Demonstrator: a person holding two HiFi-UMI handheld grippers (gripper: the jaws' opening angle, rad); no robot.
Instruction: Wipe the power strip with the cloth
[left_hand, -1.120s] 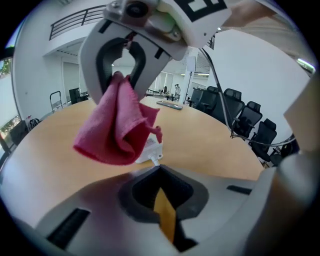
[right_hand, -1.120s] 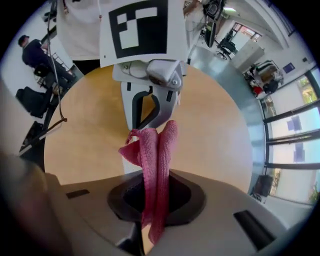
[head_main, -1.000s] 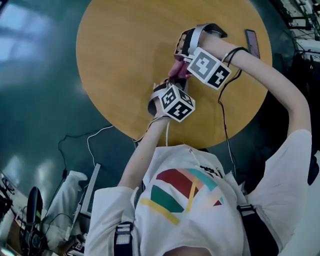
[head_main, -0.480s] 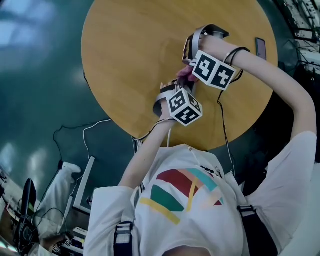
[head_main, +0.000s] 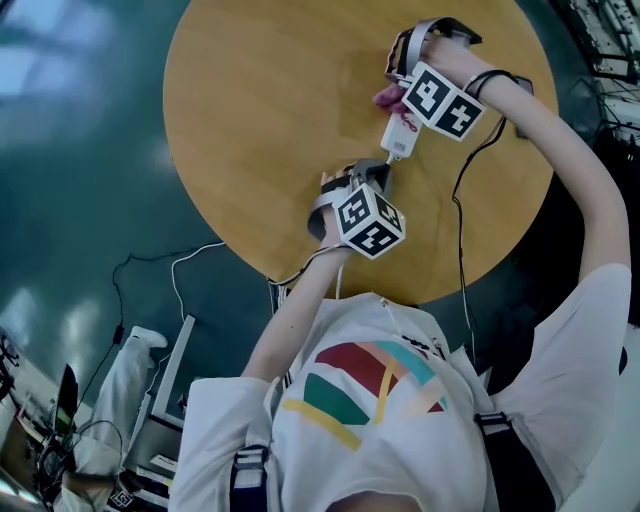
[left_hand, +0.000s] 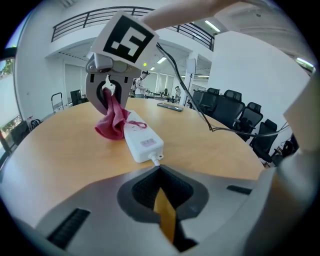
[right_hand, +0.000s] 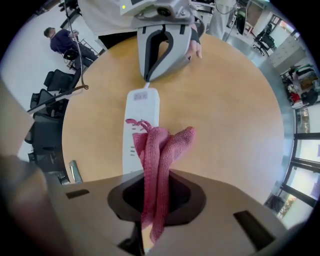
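Since the worktop (head_main: 260, 120) carries the power strip (head_main: 398, 138) lying flat, with the left gripper (left_hand: 162, 215) jaws pressed together just at its cord end, the cloth (right_hand: 157, 155), pinched in the jaws of the right gripper (right_hand: 150, 220) over its far end, might drag it askew.

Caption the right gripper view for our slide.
Right gripper holds the pink cloth at one end of the white power strip.
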